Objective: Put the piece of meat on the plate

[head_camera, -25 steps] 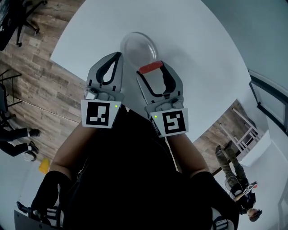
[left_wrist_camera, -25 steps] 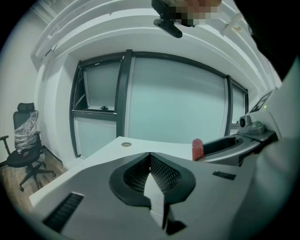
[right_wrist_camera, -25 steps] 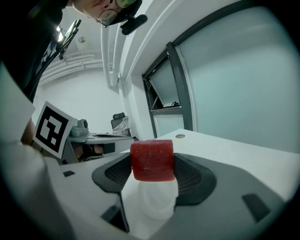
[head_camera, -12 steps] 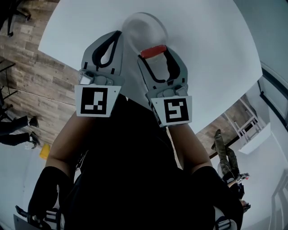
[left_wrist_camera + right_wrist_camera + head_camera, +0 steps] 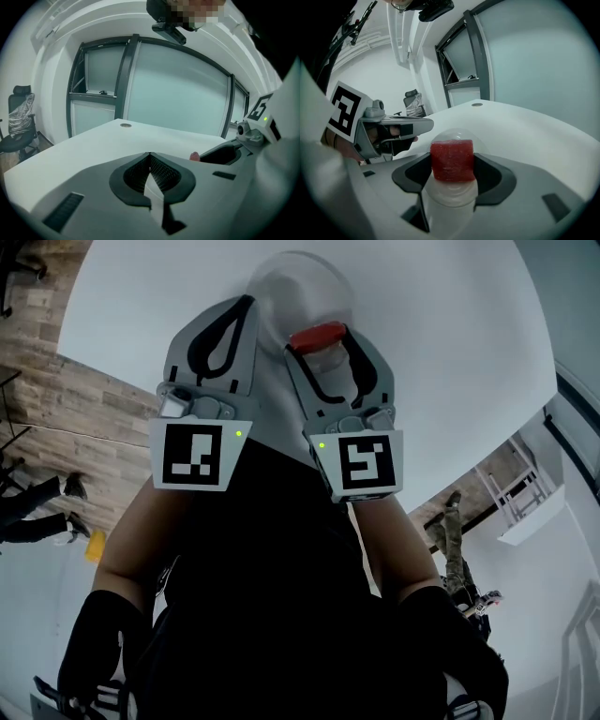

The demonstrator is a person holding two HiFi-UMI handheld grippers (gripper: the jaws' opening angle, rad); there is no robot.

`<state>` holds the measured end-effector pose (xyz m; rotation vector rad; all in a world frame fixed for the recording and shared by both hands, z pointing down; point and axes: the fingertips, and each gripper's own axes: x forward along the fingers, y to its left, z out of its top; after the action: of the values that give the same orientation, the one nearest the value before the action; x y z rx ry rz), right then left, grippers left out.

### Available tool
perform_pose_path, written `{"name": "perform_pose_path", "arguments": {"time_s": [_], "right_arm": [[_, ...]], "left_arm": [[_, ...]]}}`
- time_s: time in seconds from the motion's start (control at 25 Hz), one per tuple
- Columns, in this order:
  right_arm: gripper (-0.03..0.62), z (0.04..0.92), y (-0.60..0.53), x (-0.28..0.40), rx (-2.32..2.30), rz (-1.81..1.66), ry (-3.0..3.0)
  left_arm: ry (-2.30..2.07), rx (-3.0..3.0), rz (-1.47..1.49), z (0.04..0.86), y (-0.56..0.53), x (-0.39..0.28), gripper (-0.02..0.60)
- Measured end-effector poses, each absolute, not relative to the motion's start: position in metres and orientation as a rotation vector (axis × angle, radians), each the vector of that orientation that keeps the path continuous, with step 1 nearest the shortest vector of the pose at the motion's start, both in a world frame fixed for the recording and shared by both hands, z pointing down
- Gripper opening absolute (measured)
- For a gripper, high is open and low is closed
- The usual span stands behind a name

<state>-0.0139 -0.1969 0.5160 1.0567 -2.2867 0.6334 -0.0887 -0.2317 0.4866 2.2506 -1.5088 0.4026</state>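
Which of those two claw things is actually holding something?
The right gripper: its jaws clamp the red piece of meat. The left gripper has its jaws shut together, empty.

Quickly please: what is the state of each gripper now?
Left gripper: shut, empty.
Right gripper: shut on the piece of meat, over the plate.

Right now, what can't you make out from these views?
- Head view: the near part of the plate is hidden behind the right gripper and the piece of meat. The meat's height over the plate cannot be told.
- Right gripper view: meat and jaws cover most of the plate.
- Left gripper view: plate not discernible. The meat is a sliver past the right gripper's body.
- Head view: the table's near edge is hidden by the person's body.
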Motion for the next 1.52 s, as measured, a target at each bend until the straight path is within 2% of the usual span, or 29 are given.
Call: {"name": "perform_pose_path", "arguments": {"time_s": [1.12,1.44,1.48,1.52], "right_arm": [[0.284,0.507,-0.206,-0.013,1.113,0.653,-2.255],[0.282,0.484,-0.206,-0.016,1.157,0.667,-2.332],[0.28,0.477,-0.207,-0.015,1.176,0.642,-2.347],[0.223,0.468,-0.208,-0.013,1.204,0.608,-2.362]], "left_arm": [[-1.448,2.24,0.429,0.491,-0.239,-0.081,0.005],[-1.473,2.31,0.399,0.466,-0.237,-0.076,0.005],[-1.482,2.328,0.395,0.459,-0.236,-0.074,0.005],[-1.493,2.345,0.389,0.451,-0.235,-0.073,0.005]]}}
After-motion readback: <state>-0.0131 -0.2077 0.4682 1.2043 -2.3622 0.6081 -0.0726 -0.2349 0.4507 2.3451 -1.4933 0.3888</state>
